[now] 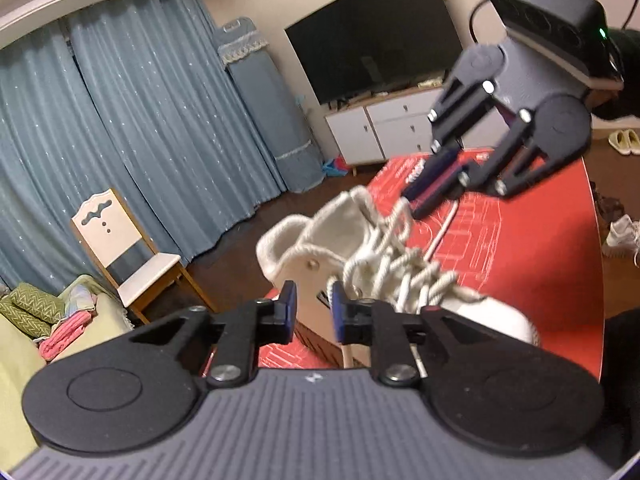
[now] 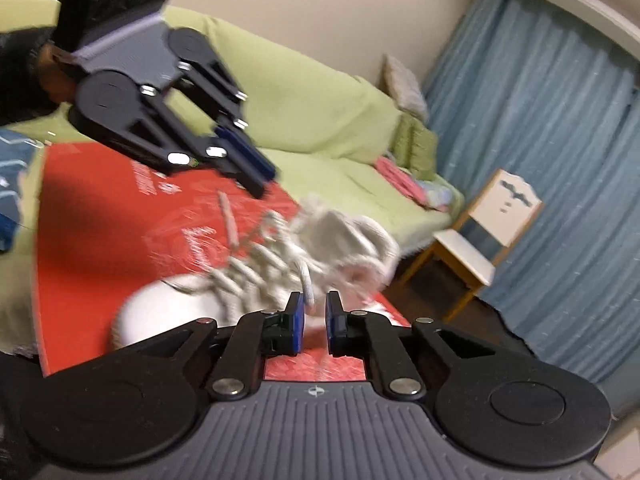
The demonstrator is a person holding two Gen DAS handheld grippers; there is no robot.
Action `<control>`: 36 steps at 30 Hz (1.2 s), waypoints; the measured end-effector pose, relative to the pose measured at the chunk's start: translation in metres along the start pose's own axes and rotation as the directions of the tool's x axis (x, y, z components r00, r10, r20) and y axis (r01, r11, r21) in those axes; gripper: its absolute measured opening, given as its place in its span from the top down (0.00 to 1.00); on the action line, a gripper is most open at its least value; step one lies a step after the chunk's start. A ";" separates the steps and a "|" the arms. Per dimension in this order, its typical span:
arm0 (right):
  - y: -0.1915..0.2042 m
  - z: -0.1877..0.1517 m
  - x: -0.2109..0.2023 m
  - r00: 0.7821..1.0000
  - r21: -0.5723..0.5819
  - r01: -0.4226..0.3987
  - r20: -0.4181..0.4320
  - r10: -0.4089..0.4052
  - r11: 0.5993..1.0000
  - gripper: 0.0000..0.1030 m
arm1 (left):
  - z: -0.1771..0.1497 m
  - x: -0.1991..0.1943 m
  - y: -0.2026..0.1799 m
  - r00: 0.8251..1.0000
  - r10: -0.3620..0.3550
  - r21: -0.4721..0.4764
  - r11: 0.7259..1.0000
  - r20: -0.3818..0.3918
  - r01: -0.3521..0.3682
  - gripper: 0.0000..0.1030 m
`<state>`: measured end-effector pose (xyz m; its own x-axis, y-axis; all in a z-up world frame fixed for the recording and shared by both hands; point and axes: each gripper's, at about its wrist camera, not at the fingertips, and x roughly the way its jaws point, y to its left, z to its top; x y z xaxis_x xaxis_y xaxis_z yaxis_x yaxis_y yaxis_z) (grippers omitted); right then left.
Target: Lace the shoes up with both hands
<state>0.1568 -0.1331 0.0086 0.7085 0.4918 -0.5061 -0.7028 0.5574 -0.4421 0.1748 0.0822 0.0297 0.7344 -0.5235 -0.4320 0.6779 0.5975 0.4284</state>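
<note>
The white shoe (image 1: 400, 280) lies on its side on the red bench (image 1: 540, 248), lacing turned up so both tools can reach it. The left gripper (image 1: 314, 312) hangs at the shoe's six o'clock, fingers apart, a lace end (image 1: 332, 286) just beside one pad (unclamped, I judge). The right gripper (image 2: 316, 320), opposite, has fingers slightly apart around another lace tip (image 2: 307, 284), not pinching it.

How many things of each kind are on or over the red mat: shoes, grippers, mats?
Shoe: 1
Grippers: 2, left gripper and right gripper
Red mat: 1
Total: 4
</note>
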 end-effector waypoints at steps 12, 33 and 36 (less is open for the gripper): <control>-0.022 -0.004 -0.005 0.998 0.170 -0.027 0.054 0.018 0.985 0.91 | -0.011 0.025 -0.008 0.998 -0.019 0.011 1.000 -0.055 0.020 0.83; -0.025 -0.038 0.036 0.976 0.131 0.108 -0.202 -0.081 0.985 1.00 | -0.036 0.014 -0.002 0.985 0.079 0.045 0.996 -0.153 -0.073 0.99; -0.019 -0.036 0.034 0.973 0.109 0.127 -0.207 -0.102 0.986 1.00 | -0.042 0.015 -0.002 0.977 0.089 0.074 0.994 -0.192 -0.076 0.99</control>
<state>0.1920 -0.1509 -0.0273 0.7478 0.2828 -0.6007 -0.5959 0.6847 -0.4196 0.1829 0.0990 -0.0109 0.7716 -0.3418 -0.5365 0.6208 0.5890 0.5174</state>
